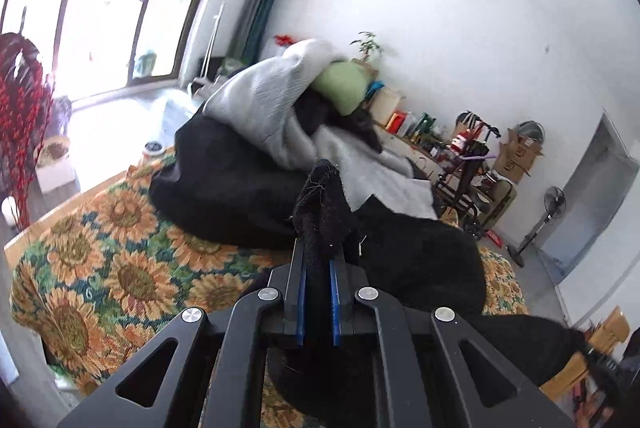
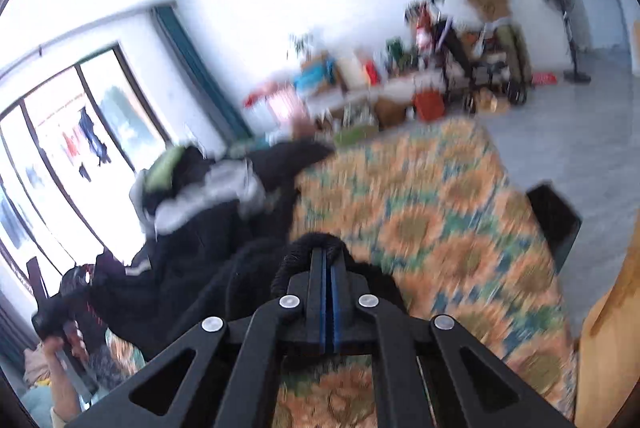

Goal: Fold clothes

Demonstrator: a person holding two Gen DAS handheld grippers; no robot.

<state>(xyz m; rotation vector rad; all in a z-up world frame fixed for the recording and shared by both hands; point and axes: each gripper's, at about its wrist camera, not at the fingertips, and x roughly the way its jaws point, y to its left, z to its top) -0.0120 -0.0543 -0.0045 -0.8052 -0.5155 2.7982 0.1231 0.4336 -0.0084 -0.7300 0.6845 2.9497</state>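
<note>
Looking along both tools, we see a fuzzy black garment [image 1: 324, 211] with loose threads at its edge, bunched and draped over the sunflower-patterned cloth [image 1: 100, 268] on the tabletop. Our left hand-held gripper [image 1: 319, 264] is pinched narrow on a fold of it, which pokes up past the blue pads [image 1: 334, 292]. Our right hand-held gripper [image 2: 326, 260] is clamped tight on another thick rolled edge of that same garment [image 2: 256, 268]. Behind lies a pile of grey, black and green clothes [image 1: 264, 107].
</note>
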